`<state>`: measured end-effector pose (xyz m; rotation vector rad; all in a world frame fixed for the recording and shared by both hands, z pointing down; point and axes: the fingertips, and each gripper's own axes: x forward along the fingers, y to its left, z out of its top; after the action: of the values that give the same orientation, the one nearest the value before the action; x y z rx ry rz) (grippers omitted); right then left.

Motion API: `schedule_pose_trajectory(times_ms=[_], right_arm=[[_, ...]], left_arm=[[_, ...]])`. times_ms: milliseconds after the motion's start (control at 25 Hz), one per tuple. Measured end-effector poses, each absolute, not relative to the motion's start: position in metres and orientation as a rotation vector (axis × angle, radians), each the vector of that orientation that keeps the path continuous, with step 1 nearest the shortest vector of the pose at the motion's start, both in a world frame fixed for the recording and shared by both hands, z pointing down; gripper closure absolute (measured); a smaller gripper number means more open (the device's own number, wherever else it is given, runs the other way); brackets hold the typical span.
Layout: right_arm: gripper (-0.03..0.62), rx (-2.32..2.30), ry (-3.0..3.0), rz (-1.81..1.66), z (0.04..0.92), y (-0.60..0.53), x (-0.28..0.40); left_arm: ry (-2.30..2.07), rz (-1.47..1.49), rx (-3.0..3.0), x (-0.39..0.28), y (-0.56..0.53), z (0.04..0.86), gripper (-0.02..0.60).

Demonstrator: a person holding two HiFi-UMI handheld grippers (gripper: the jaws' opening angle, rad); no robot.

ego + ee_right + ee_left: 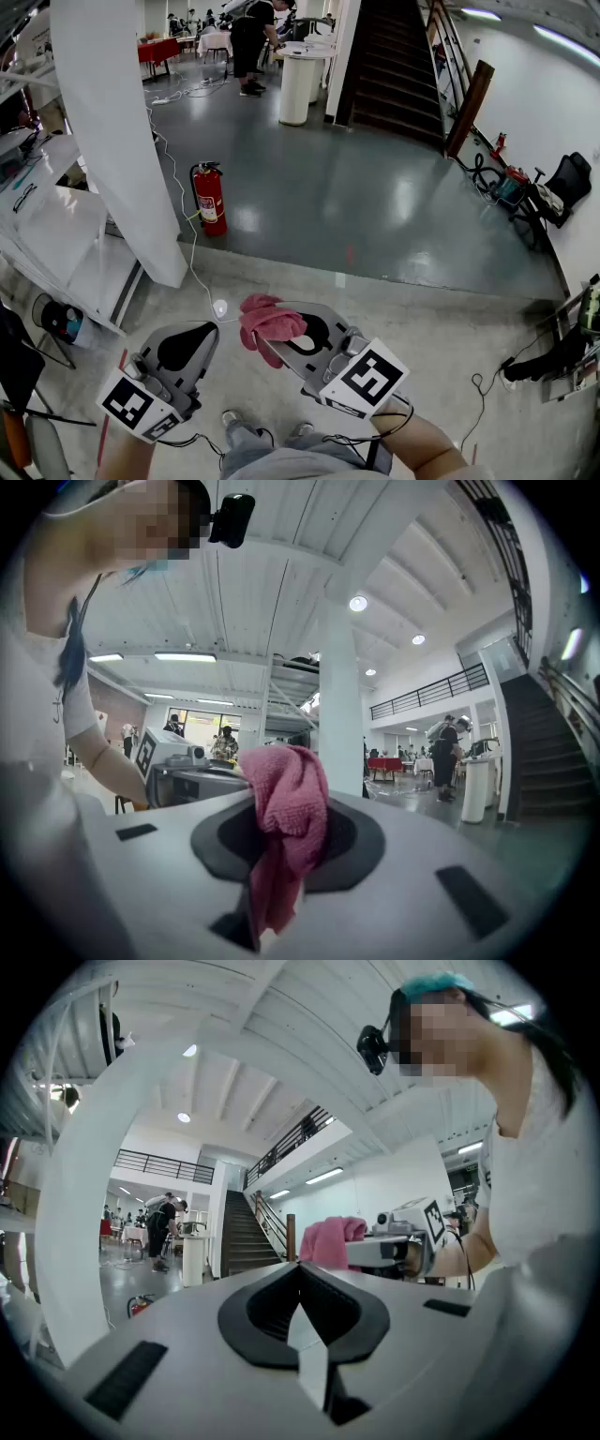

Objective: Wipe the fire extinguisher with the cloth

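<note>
Right tool (pixel 265 339) is clenched on a pink cloth (pixel 270 321). Its own view shows the cloth (pixel 286 827) pinched between the jaws, bunched above the tips with a tail hanging down toward the body. The left tool (pixel 208 330) sits just beside it, on its left. Its jaws (pixel 299 1266) are pressed together at the tips with nothing between them.

Both tools are held over a pale, speckled strip of floor (pixel 450 328). Just ahead of them this gives way to a dark grey, glossy floor (pixel 375 206) that mirrors the ceiling lights. The red fire extinguisher (pixel 209 199) stands upright on that dark floor, well ahead of the tools and to the left, far from the cloth. It shows small and low in the left gripper view (pixel 141 1305). A slanted white pillar (pixel 112 131) rises just left of it, and a white cable (pixel 180 202) trails across the floor past its base.

Farther ahead a dark staircase (pixel 398 66) climbs away. Beside its foot, a person in black (pixel 251 42) stands next to a white round stand (pixel 298 84). Beyond them, at the far left, is a table (pixel 157 49) draped in red. Bags and gear (pixel 525 187) lie along the white wall to the right of the tools.
</note>
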<state>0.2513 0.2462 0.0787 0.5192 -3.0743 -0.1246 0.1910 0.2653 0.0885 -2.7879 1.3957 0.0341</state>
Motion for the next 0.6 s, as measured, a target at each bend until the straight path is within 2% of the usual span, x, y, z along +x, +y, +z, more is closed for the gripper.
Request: schedule_pose_trajectory(times_ms=[360,600], right_arm=[[0.508,0.485,-3.214,0.023,0.08,0.267,0.307],[0.507,0.485,-3.239,0.107,0.075,0.265,0.319]], left_arm=[[1.486,0.022,-2.64,0.257,0.287,0.075,0.574],[1.427,-0.13,-2.647,0.287,0.296,0.082,0.574]])
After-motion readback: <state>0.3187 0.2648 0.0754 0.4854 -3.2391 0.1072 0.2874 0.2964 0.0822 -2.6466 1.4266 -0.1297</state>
